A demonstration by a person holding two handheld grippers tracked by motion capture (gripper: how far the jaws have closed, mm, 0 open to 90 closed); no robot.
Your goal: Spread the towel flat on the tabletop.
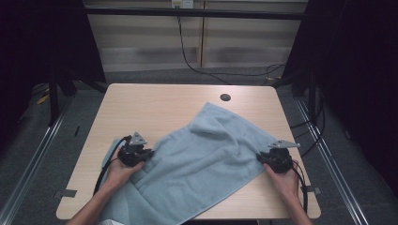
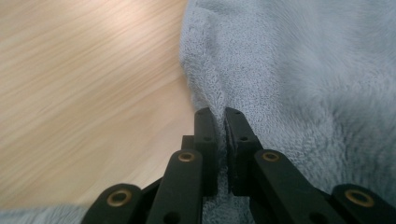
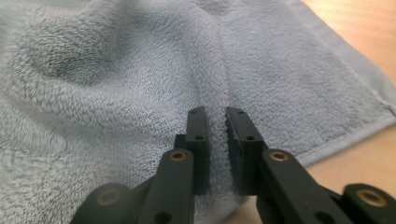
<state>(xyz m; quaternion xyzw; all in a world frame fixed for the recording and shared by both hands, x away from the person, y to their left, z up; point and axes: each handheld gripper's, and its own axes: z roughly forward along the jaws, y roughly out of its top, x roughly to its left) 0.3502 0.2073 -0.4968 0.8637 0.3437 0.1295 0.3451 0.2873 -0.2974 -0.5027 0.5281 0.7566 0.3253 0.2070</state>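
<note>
A light blue towel [image 1: 206, 157] lies rumpled across the wooden table [image 1: 155, 105], one end hanging over the front edge. My left gripper [image 1: 149, 153] sits at the towel's left edge, and its jaws are pinched on a fold of towel [image 2: 219, 100] there. At the towel's right corner my right gripper [image 1: 259, 158] has its jaws closed on a raised ridge of towel [image 3: 215, 100]. A hand holds each gripper from below.
A round cable hole [image 1: 225, 97] sits near the table's far edge. Dark frame posts [image 1: 54, 93] stand at both sides, and cables [image 1: 197, 68] run along the floor behind. Bare wood lies beyond the towel at the back left.
</note>
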